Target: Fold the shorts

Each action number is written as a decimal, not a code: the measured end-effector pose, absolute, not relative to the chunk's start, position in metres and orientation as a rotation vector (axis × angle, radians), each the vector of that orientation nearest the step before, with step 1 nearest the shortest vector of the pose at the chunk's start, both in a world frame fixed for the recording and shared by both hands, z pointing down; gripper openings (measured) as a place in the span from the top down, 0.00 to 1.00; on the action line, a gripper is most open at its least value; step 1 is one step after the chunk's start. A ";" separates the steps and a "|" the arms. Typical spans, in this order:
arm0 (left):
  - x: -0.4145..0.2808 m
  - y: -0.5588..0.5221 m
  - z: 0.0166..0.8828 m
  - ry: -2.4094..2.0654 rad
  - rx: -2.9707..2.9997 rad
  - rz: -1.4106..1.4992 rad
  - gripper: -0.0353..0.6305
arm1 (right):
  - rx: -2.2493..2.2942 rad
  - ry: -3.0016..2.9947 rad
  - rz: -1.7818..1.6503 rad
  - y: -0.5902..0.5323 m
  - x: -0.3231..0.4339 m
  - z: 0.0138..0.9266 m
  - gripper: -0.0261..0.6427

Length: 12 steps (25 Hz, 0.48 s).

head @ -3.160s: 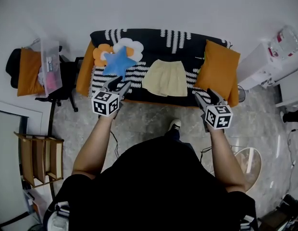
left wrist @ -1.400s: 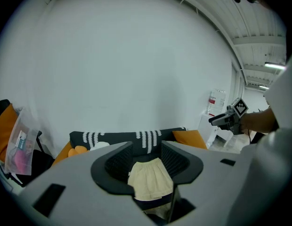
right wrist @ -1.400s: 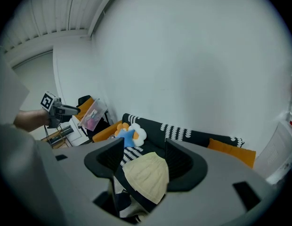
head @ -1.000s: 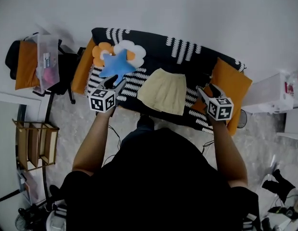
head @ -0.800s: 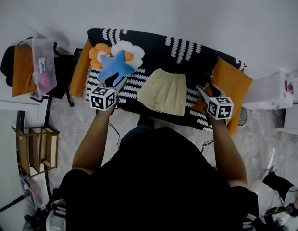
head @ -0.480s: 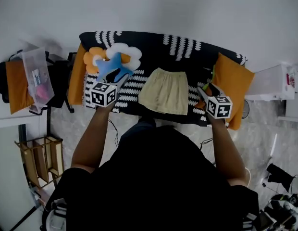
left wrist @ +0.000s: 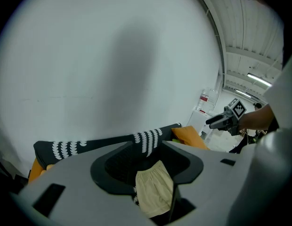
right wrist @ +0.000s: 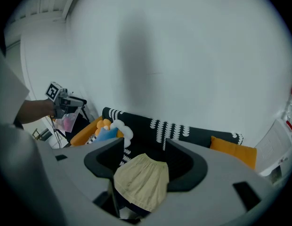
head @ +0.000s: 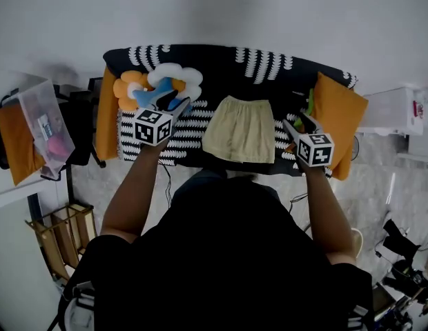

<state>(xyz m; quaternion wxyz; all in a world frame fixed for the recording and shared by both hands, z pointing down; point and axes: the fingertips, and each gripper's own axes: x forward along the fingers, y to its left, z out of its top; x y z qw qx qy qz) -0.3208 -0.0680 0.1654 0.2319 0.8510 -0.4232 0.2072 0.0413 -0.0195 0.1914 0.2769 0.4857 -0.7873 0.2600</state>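
pale yellow shorts [head: 239, 129] flat, unfolded on black sofa [head: 214, 64].

Black sofa [head: 221, 64] with a white pattern, back against the wall. Pale yellow shorts [head: 239, 128] lie flat mid-seat, waistband toward the backrest, hem near the front edge. Right orange cushion [head: 342, 112] sits at the right end, left orange cushion [head: 105, 116] at the left end. Beside the latter, bunched together: white flower cushion [head: 178, 76], orange flower cushion [head: 124, 88], blue star cushion [head: 150, 96].

Left hand-held gripper [head: 172, 105] forward over sofa [head: 221, 62], right hand-held gripper [head: 297, 124] forward beside shorts [head: 239, 128]
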 end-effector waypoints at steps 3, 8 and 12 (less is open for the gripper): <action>-0.332 -0.077 0.181 -1.135 2.330 0.584 0.64 | 1.273 -2.110 0.634 -0.040 0.030 0.196 0.54; -0.349 -0.083 0.201 -1.141 2.285 0.609 0.64 | 1.199 -2.107 0.563 -0.075 0.019 0.210 0.54; -0.358 -0.083 0.220 -1.169 2.237 0.628 0.64 | 1.092 -2.092 0.514 -0.102 0.012 0.238 0.54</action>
